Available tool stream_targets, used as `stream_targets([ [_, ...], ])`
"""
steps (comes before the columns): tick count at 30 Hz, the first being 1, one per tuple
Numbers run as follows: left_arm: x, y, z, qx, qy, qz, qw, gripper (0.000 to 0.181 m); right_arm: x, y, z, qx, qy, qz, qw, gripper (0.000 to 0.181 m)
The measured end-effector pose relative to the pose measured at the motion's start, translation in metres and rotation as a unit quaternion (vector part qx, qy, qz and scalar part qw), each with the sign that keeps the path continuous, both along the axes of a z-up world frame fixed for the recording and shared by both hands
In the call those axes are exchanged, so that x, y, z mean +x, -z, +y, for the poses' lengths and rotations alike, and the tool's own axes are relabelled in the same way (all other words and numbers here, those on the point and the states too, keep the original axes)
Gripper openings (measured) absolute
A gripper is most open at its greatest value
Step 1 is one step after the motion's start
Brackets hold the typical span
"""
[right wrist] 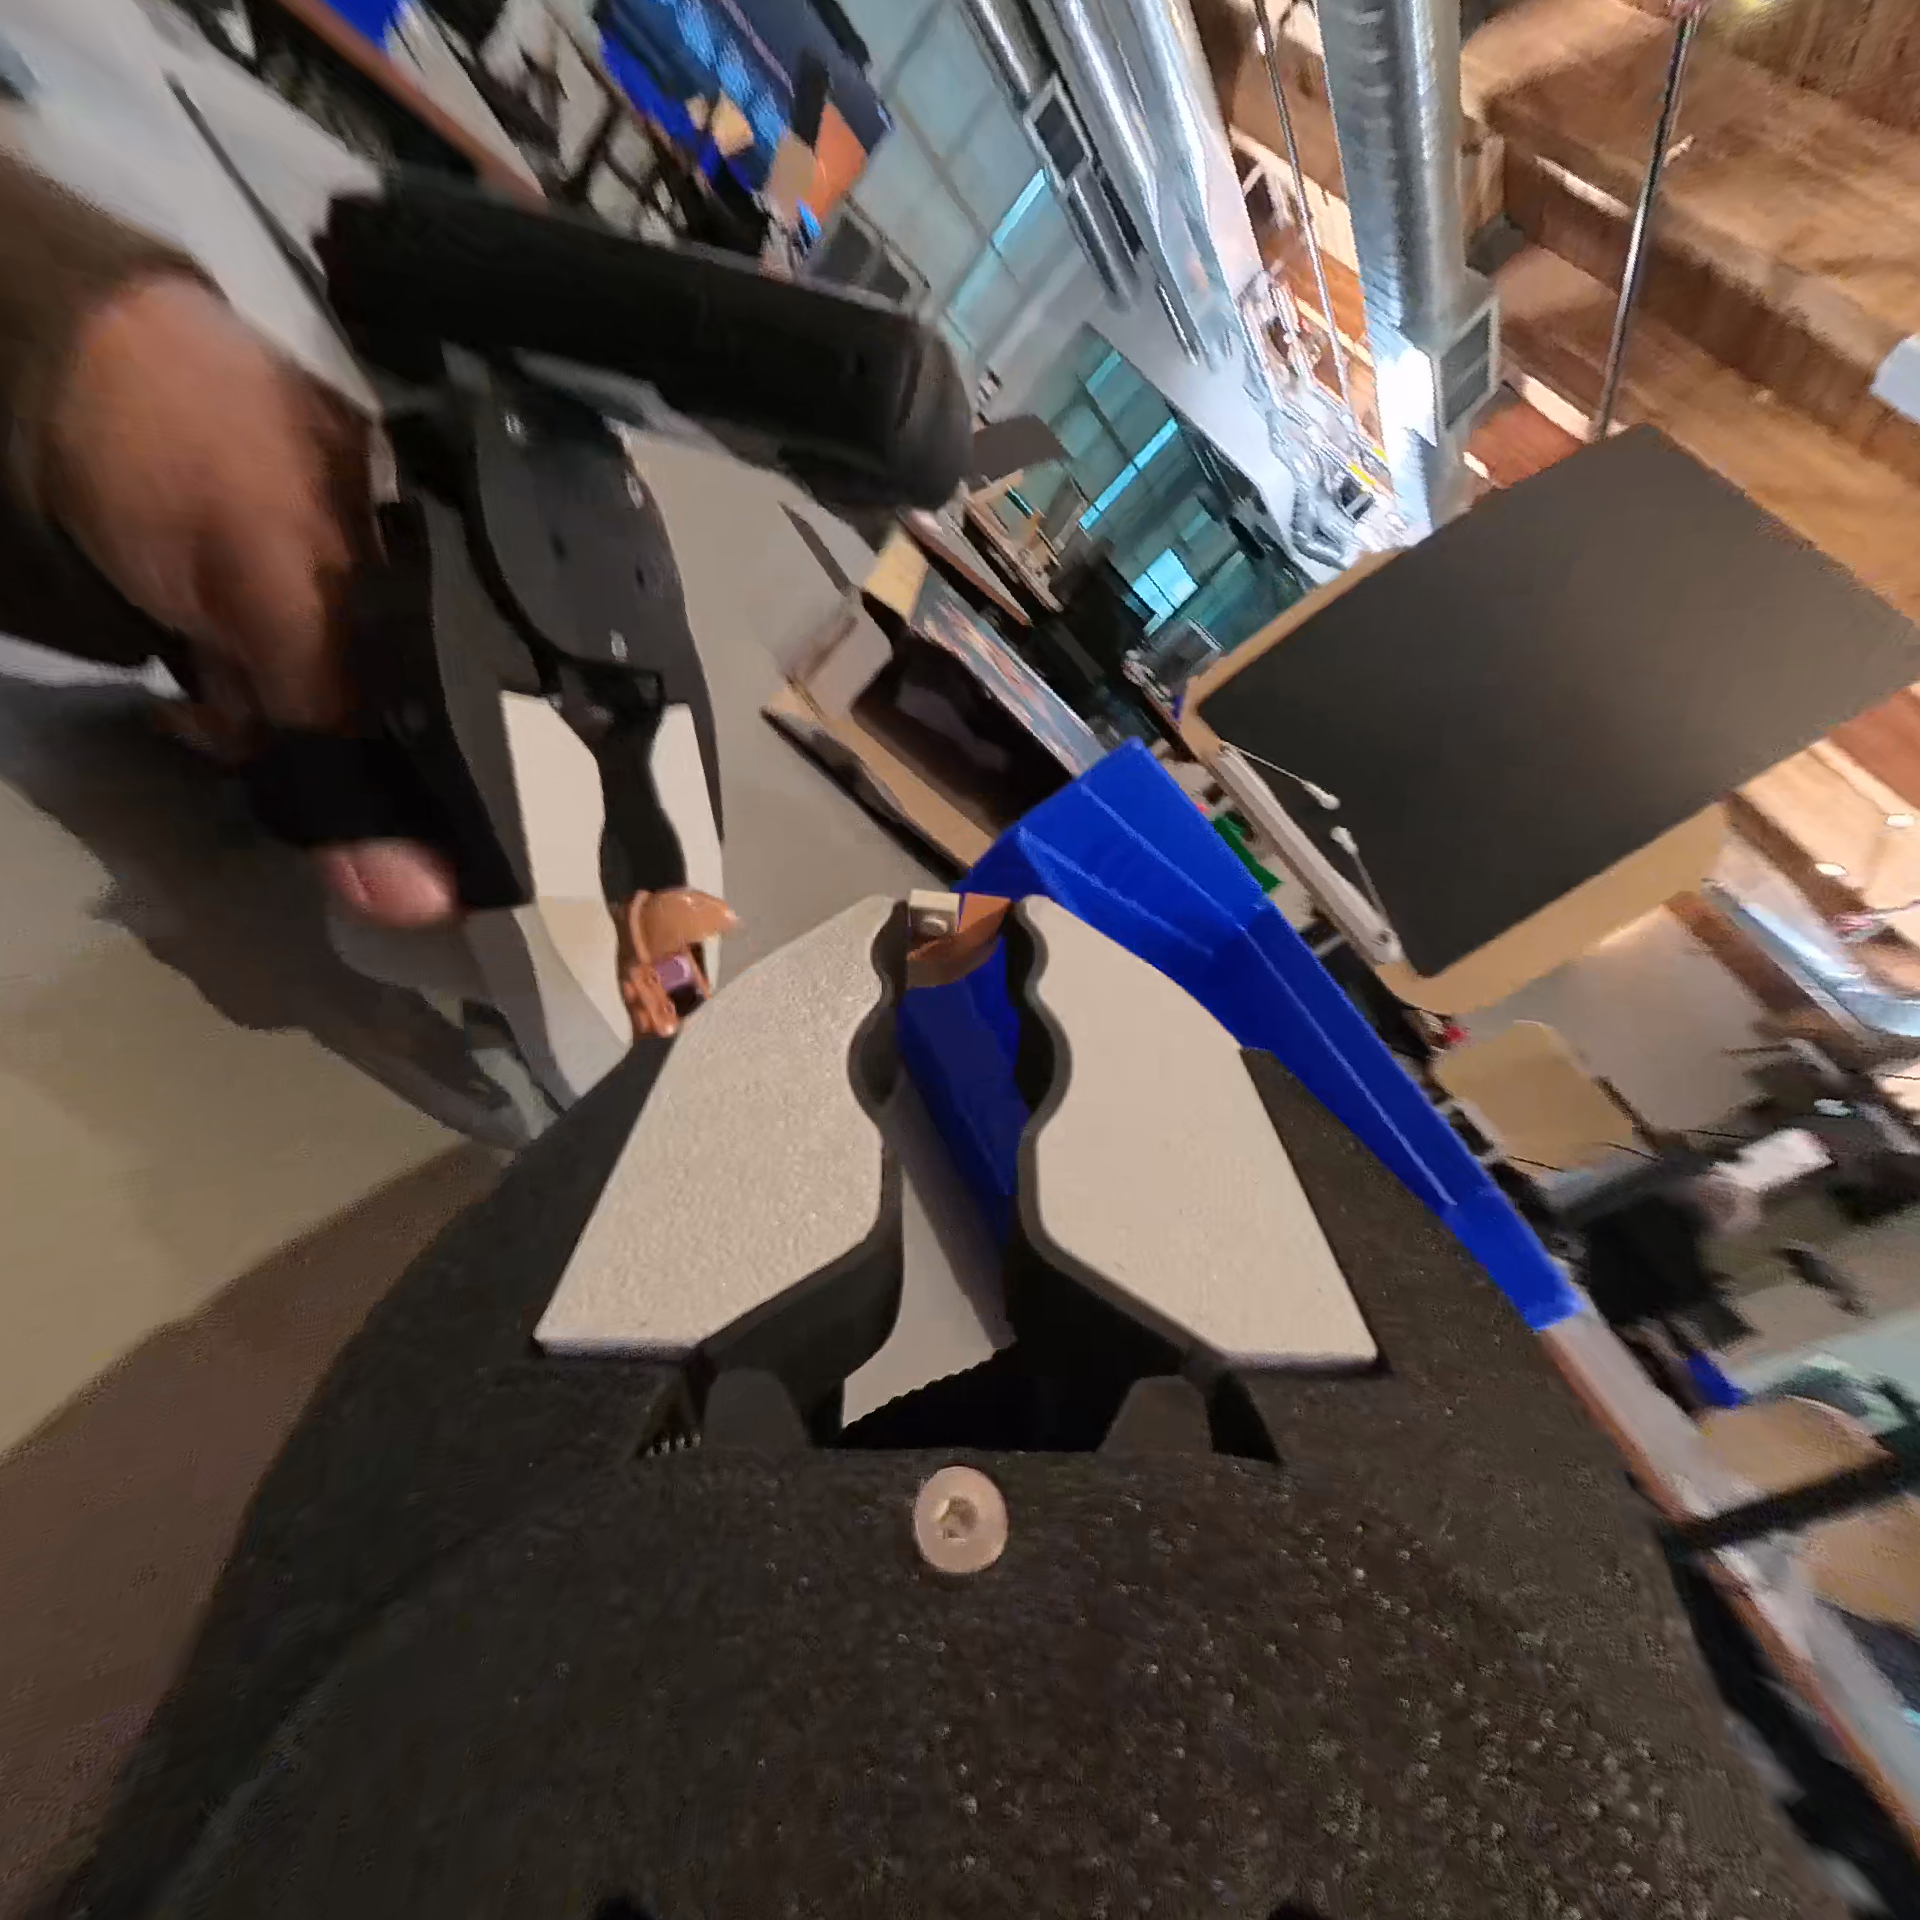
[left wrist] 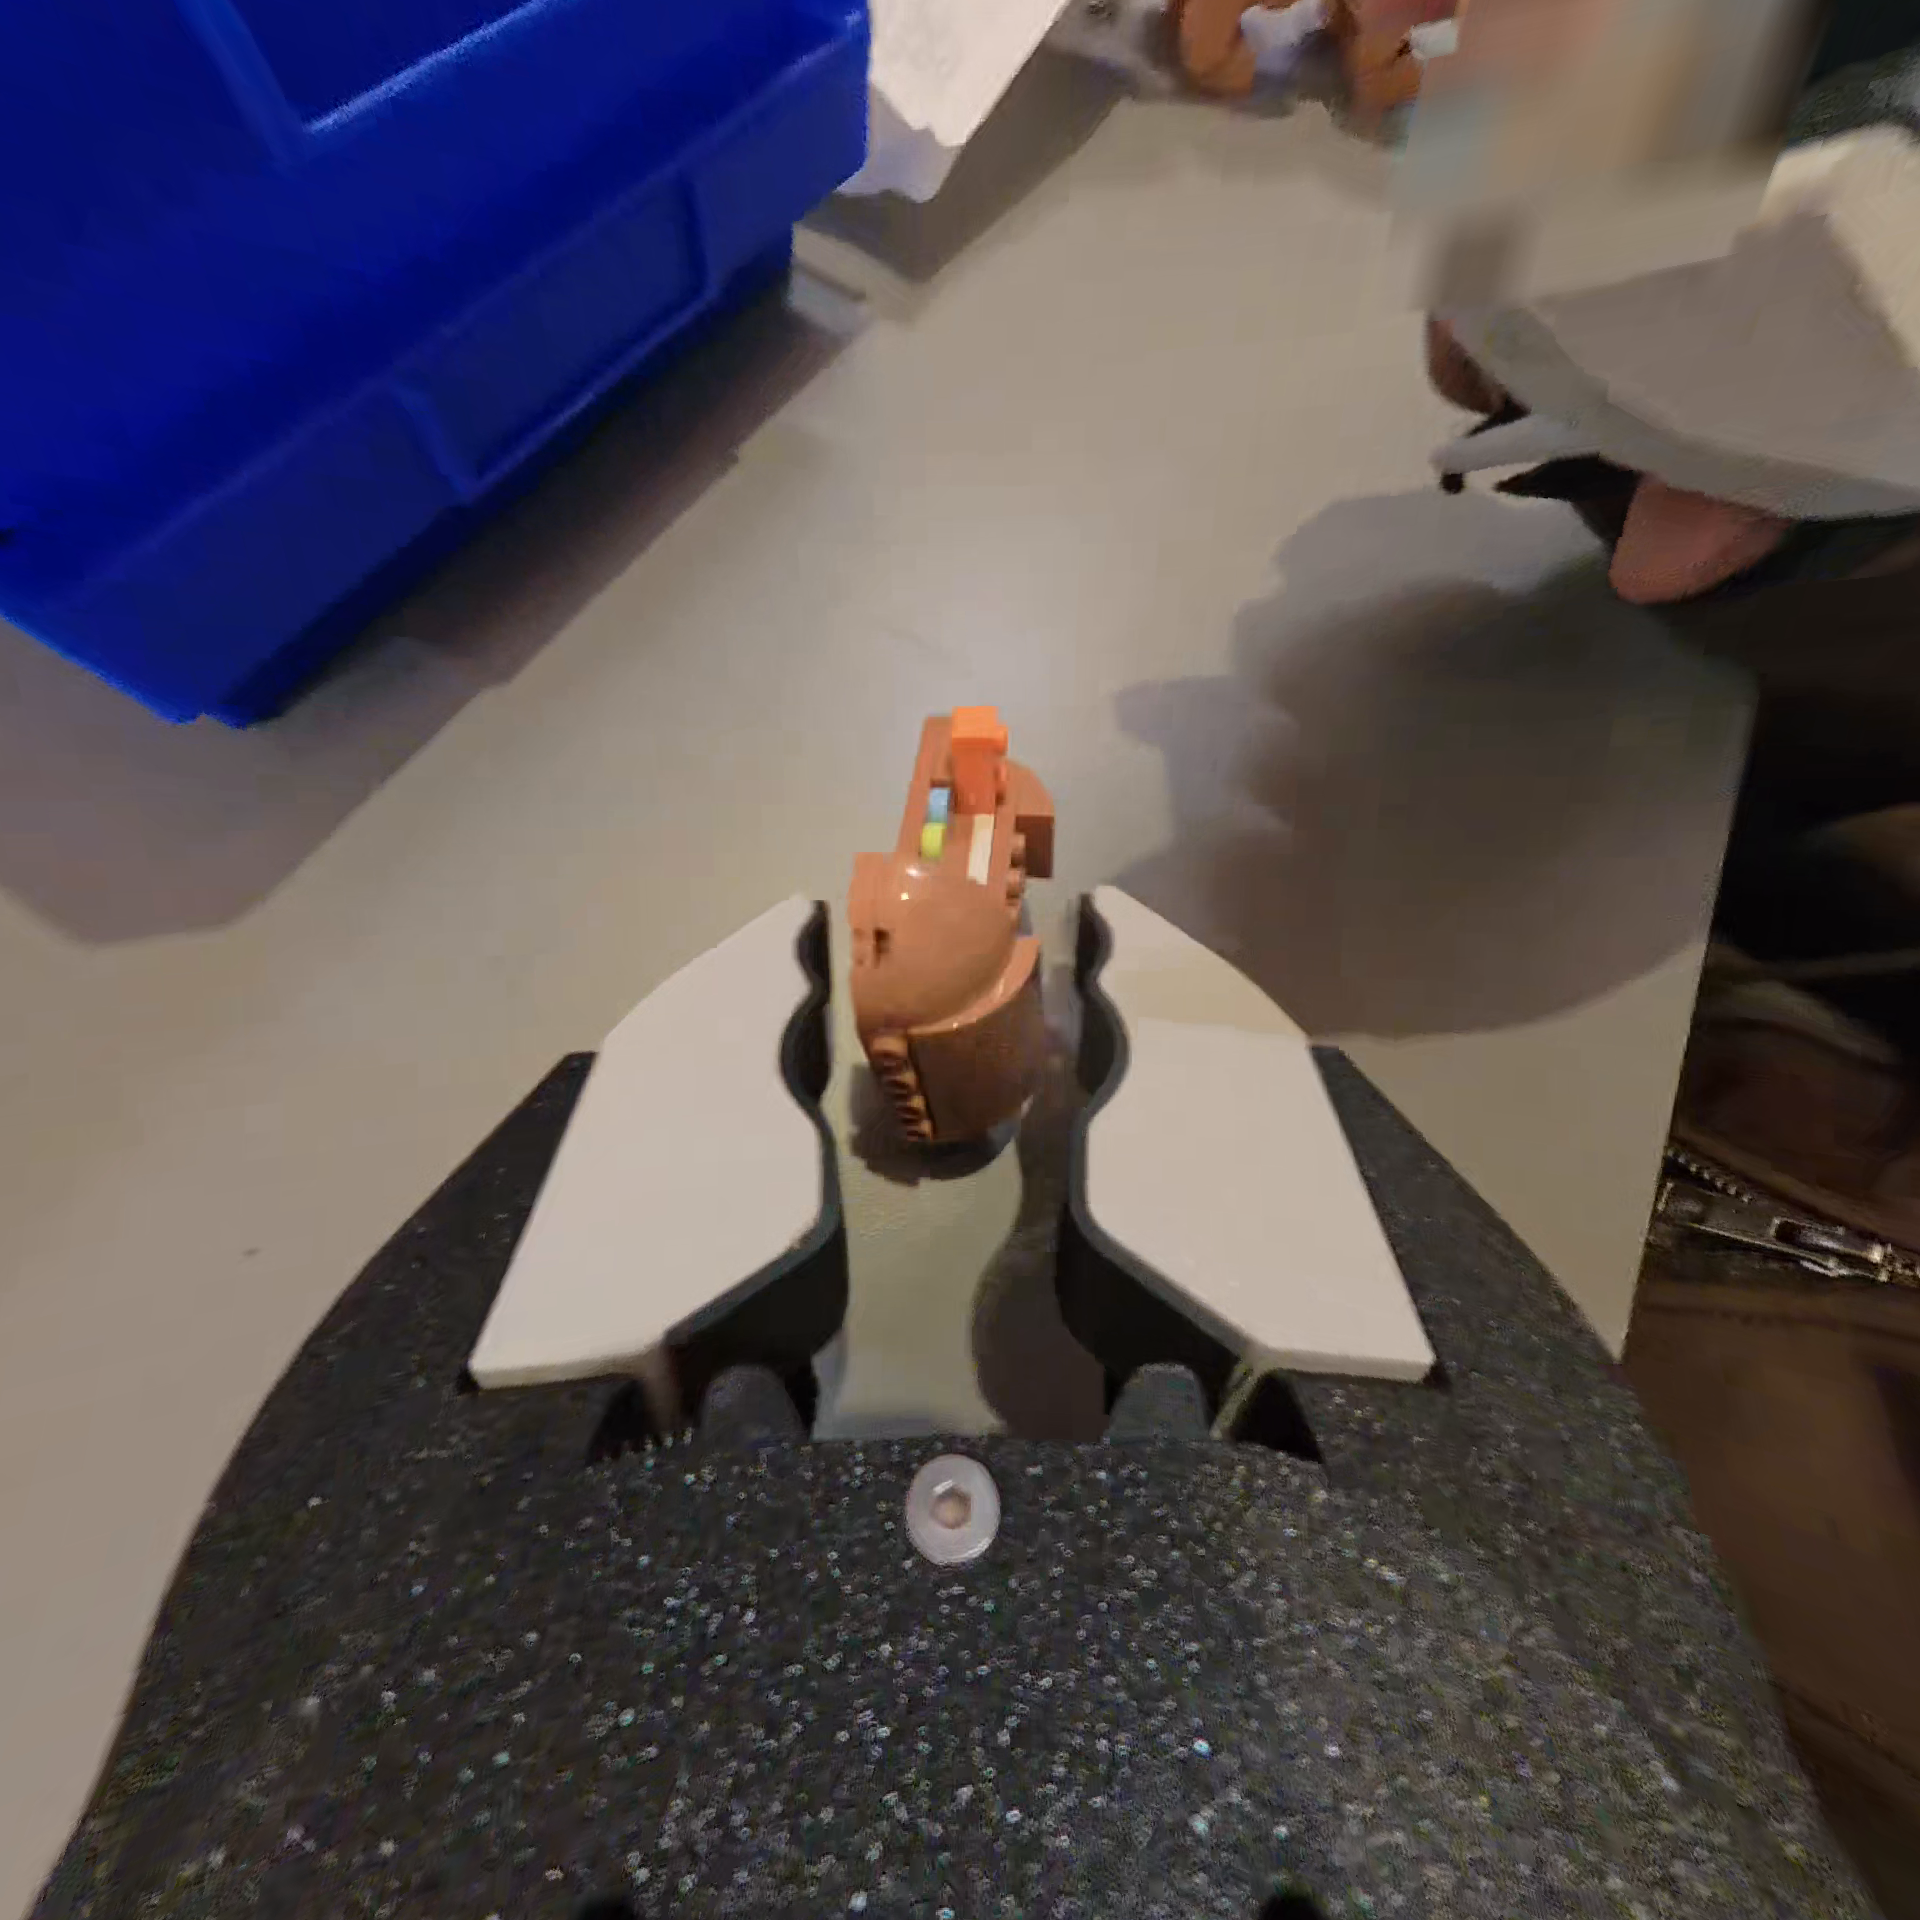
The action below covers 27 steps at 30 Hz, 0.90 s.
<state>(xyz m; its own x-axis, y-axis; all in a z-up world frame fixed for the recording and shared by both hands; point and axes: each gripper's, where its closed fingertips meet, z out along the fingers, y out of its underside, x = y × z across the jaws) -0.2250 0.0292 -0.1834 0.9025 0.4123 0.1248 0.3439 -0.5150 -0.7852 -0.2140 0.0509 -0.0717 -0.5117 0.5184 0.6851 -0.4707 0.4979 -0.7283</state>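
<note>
Left gripper [left wrist: 951,1023]: fingers closed partway around a brown toy-brick figure [left wrist: 951,966], which stands between them above the grey bench [left wrist: 468,1039]; whether both pads press on it I cannot tell, though it looks held.

Right gripper [right wrist: 956,940]: fingers narrowly apart, pinching a small brown brick piece [right wrist: 951,935] at their tips.

Blue bin [left wrist: 343,312]: on the bench, well left of the figure.

By my reading, two brick parts are held apart; any joining would call for careful alignment.

Left wrist view alone: the figure's orange top and coloured studs, and white paper [left wrist: 956,73] beside the bin.

Right wrist view alone: the hand [right wrist: 208,582] gripping the left tool, a black board [right wrist: 1558,686] and ceiling ducts [right wrist: 1392,208].
</note>
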Motion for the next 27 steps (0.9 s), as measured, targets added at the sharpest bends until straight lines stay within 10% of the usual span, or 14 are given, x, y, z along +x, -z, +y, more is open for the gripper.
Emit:
stream_targets([
  [4,-0.014,-0.015,-0.010,0.031,-0.039,0.033,0.998,0.065,-0.011,0.009,0.005,0.062,0.065,0.040,0.995,0.018],
  [12,0.010,-0.095,0.007,0.092,-0.005,0.142,0.986,0.049,-0.018,0.013,0.006,0.111,0.117,0.074,0.984,0.017],
  [27,0.008,-0.090,0.034,0.077,0.028,0.098,0.992,0.012,-0.016,0.013,0.004,0.164,0.149,0.149,0.964,0.016],
])
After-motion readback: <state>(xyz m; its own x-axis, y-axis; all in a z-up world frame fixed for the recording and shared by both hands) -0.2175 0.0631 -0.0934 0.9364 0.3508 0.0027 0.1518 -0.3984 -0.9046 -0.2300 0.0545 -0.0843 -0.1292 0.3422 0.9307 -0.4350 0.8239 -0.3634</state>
